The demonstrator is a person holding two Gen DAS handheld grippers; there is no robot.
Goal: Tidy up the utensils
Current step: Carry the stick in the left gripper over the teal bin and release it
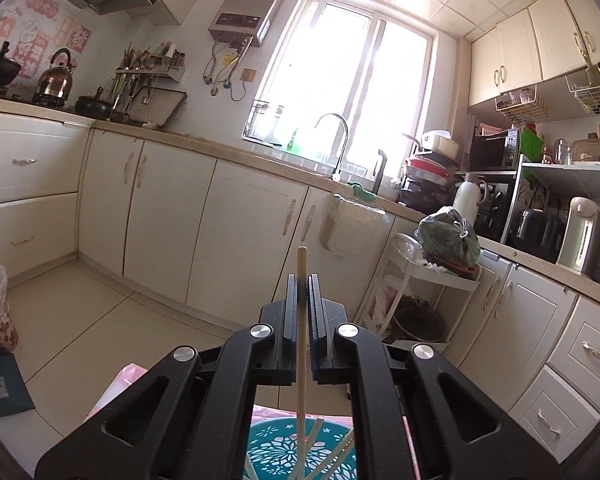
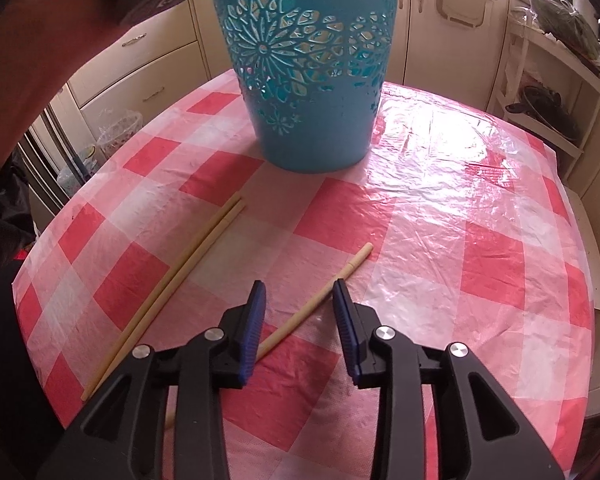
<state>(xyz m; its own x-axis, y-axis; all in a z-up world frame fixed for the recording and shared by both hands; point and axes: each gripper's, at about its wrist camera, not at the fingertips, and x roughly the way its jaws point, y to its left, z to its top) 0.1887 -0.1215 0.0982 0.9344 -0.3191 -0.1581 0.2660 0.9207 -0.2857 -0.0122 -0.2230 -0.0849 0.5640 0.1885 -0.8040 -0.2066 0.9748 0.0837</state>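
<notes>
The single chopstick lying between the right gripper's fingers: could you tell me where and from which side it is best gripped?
Grip the single chopstick on its mid-shaft, coming from above. It lies flat on the checked tablecloth, slanting toward the teal basket, so the open right gripper should probably turn to pinch across its thin width.

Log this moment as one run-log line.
left gripper: shut on chopstick, above basket | right gripper: open over chopstick on table | pair waits

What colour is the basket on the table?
Teal-blue basket with cut-out flower patterns; shows best in the right wrist view.
</notes>
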